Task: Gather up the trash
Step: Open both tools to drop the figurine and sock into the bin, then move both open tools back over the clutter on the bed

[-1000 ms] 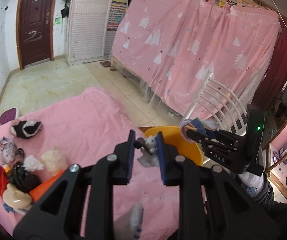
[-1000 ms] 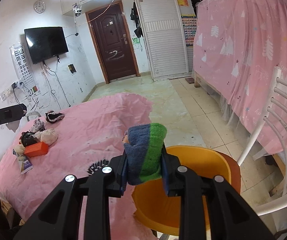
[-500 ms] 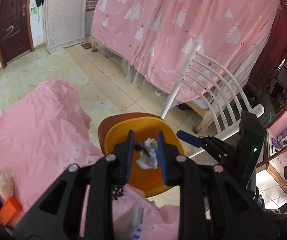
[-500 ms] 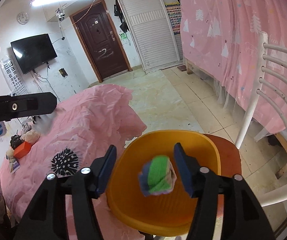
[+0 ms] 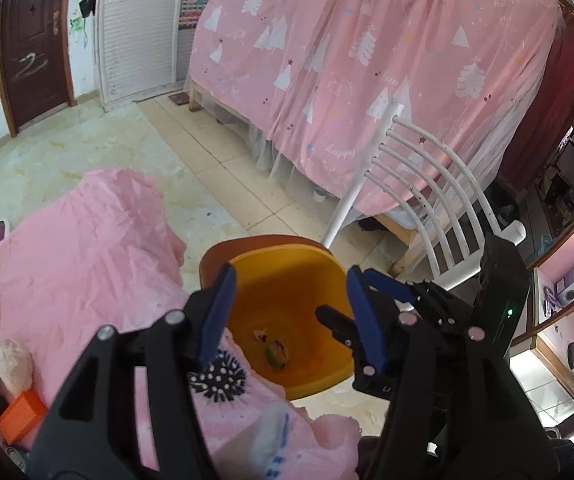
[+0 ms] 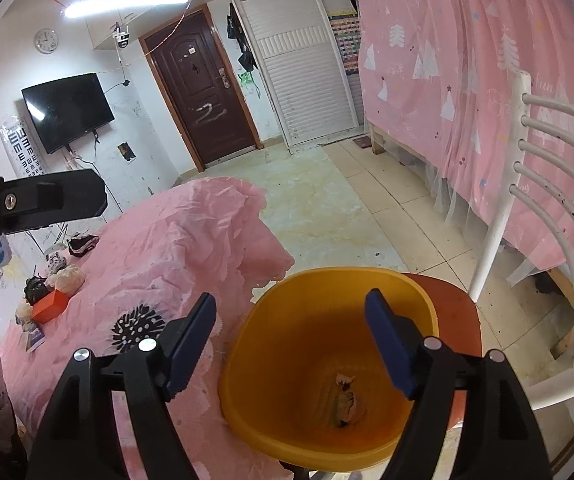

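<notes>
Both tongs tilt down over the orange bin (image 6: 319, 432), jaws just spread and empty. The left tongs (image 5: 287, 312) hang above its rim; the right tongs (image 6: 291, 344) sit beside them, also seen at (image 5: 367, 296). Crumpled scraps of trash (image 6: 347, 402) lie on the bin's bottom. More trash (image 6: 53, 288) waits on the pink-covered tabletop (image 6: 159, 248).

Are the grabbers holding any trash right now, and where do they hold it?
No. The left gripper and right gripper have just been opening, empty, above the orange bin.

A white chair (image 5: 427, 196) stands beside a pink-curtained bed (image 5: 367, 60).
</notes>
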Motion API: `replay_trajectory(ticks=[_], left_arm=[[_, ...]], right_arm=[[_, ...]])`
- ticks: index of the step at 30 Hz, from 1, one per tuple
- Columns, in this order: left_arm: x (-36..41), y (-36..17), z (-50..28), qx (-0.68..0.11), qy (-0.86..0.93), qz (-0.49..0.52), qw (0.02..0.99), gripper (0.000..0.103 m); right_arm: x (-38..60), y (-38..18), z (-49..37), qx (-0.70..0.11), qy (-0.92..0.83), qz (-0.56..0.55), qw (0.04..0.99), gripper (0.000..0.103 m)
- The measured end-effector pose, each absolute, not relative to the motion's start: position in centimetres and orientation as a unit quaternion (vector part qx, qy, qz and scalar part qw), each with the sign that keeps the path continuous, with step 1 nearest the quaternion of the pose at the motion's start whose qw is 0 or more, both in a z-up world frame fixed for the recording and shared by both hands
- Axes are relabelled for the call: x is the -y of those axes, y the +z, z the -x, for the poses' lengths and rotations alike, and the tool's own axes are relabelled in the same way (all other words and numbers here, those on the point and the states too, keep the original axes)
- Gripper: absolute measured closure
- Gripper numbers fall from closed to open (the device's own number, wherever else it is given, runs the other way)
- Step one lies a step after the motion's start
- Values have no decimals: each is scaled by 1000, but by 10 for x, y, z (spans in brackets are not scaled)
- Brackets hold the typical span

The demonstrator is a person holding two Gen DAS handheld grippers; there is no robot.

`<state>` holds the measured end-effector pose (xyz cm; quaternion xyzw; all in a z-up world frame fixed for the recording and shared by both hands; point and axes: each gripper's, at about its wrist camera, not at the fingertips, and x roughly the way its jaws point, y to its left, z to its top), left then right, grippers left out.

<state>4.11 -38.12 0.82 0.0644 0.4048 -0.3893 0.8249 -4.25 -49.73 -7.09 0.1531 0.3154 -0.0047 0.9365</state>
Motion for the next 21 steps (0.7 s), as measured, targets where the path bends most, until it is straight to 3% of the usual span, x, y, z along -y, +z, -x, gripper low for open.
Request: replay_trajectory(ticks=[12,16,21], left_arm=[[280,38,-36,-362,-326,-27,873,39],[235,45,-37,-348,-281,-18,894,29],[178,49,-45,-342,-223,-11,913,28]], right_arm=[[422,-25,24,-302,41,-98,948,33],[391,-16,14,-304,62,-79,947,32],[351,-10,-2,-310,87,-54,945,32]])
